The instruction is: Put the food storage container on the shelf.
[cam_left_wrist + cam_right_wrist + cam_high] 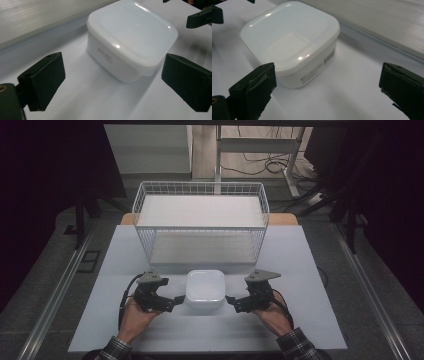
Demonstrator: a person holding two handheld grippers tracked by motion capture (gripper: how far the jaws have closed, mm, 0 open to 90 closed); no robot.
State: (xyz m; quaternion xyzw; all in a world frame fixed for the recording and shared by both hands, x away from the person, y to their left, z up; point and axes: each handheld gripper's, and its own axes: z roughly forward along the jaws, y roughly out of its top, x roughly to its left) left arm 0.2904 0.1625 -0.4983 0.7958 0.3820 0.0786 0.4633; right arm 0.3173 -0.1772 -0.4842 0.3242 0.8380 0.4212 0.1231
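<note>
The high view looks forward and down from above the person's side of the pale grey table (300, 320), far enough to take in its whole top. Each gripper view sits low and close, facing inward across the table. All three share the square white lidded plastic container (205, 290) (130, 42) (292, 45).

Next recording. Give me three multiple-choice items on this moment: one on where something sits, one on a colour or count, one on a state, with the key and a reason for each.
1. Where is the white square plastic lidded container?
A. inside the wire basket
B. on the table between the two grippers
C. on the floor

2. What colour is the wire basket?
A. white
B. red
C. black

3. How do the left gripper jaws stand?
A. clamped on the container
B. shut on nothing
C. open, clear of the container

Key: B, it sits on the pale table in front of the basket; A, its wires are white; C, in the left gripper view both jaws stand apart from the container.
</note>
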